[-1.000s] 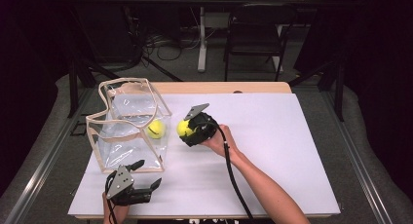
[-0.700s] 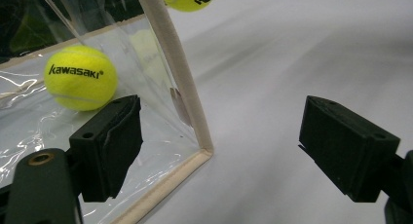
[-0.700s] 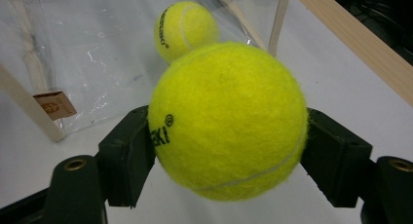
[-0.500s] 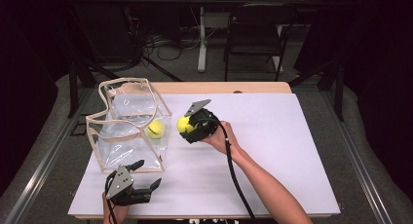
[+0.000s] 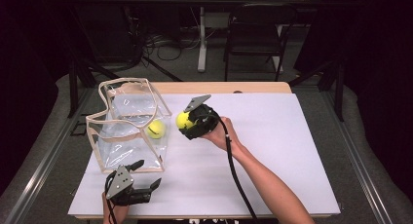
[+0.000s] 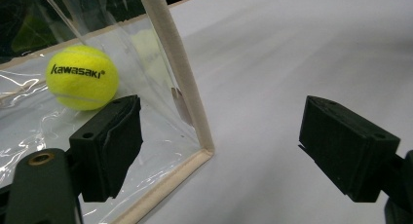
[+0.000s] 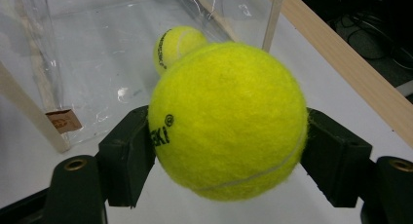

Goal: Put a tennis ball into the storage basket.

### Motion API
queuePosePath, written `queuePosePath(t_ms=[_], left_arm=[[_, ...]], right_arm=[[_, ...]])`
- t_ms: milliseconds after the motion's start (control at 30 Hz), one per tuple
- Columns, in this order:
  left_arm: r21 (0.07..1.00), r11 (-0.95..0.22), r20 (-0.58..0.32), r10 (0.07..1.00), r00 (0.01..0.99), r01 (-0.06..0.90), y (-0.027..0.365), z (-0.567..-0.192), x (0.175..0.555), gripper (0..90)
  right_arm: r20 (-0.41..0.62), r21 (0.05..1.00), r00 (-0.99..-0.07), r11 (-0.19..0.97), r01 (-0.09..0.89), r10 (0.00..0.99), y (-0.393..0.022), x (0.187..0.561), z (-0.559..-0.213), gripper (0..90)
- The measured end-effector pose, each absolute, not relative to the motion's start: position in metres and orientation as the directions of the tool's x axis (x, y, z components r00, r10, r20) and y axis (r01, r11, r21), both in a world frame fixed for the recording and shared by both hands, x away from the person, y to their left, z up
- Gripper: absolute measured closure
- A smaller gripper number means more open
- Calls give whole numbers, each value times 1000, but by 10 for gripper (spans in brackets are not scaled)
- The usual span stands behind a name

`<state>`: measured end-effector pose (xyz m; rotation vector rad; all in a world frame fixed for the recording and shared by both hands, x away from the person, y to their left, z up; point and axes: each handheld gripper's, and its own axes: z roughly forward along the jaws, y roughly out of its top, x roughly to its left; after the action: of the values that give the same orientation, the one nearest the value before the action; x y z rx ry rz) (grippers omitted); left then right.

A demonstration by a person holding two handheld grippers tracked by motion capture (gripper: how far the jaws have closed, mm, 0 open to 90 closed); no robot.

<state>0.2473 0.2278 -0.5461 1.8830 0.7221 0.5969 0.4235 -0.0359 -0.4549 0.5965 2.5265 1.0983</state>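
Right now my right forearm reaches in from the bottom of the high view and slants up and left across the white table (image 5: 292, 136), with my right hand (image 5: 219, 135) wrapped round the back of the right claw (image 5: 183, 121). That claw is lifted off the table and points left toward the clear bag (image 5: 127, 129), its grey plate tilted on top and its cable trailing back along my arm. Its jaws are clamped on a tennis ball (image 7: 228, 119), one black pad pressed against each side, so the ball sits squarely between them. The held ball hangs just beside the bag's right wall, near it but apart as far as I can tell.

Inside the bag lies a second tennis ball (image 5: 156, 129), resting against that same right wall; through the right gripper view it peeks out just behind the one I hold.

My left hand (image 5: 112, 210) comes in at the near edge of the table, low and almost level, carrying the left claw (image 5: 148, 174). Its jaws stand wide apart with nothing between the pads. In the left gripper view the bag's tan-trimmed near corner sits between them, without touching either pad, and the ball inside shows beyond the left-hand jaw.
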Motion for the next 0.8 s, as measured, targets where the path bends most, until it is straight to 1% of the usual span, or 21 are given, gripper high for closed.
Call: queuePosePath(t_ms=[800], left_arm=[[918, -329, 87, 709, 700, 220, 227, -546, 247, 159]], right_arm=[[-164, 757, -856, 619, 209, 491, -37, 425, -428, 258]])
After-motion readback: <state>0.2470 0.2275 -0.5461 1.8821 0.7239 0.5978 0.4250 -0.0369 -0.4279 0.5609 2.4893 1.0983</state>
